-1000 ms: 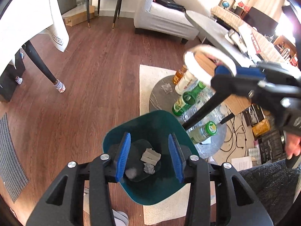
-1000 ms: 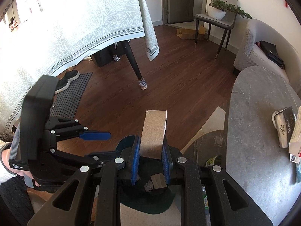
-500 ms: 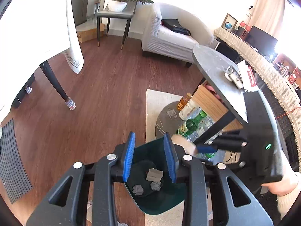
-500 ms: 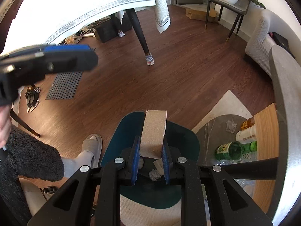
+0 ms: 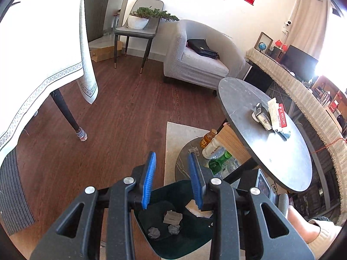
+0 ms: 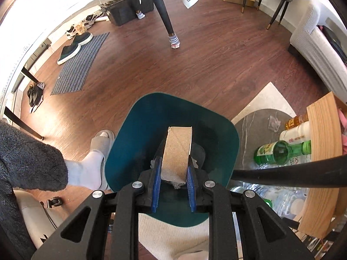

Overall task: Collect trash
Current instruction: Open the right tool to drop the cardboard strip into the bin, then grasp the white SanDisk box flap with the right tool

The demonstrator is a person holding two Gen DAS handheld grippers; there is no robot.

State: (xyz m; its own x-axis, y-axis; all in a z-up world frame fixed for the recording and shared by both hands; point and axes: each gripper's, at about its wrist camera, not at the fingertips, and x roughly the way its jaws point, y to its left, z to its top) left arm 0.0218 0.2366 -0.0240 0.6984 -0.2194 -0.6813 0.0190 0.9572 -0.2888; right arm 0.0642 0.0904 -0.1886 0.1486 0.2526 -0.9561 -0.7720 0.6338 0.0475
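Note:
A dark teal trash bin point(image 6: 134, 130) stands on the floor below both grippers; it also shows in the left wrist view point(image 5: 190, 238). My right gripper point(image 6: 173, 171) is shut on a brown cardboard tube point(image 6: 176, 151), held over the bin's mouth. My left gripper point(image 5: 172, 179) is open and empty above the bin's far rim. Inside the bin lie a cardboard piece point(image 5: 172, 216) and crumpled grey paper balls point(image 5: 154, 232). A pale scrap point(image 5: 195, 211) shows by the right fingertip.
A low round stone tray point(image 6: 256, 127) right of the bin holds bottles point(image 6: 282, 151). A round grey side table point(image 5: 264, 138) carries packets point(image 5: 271, 117). A person's slippered foot point(image 6: 97, 151) is left of the bin. A dining table leg point(image 6: 162, 13), sofa point(image 5: 199, 60) and doormat point(image 6: 80, 65) stand around.
My right gripper has lowered the cardboard tube closer over the bin. My left gripper has risen and tilted up, now looking across the room, jaws somewhat narrower than a second ago.

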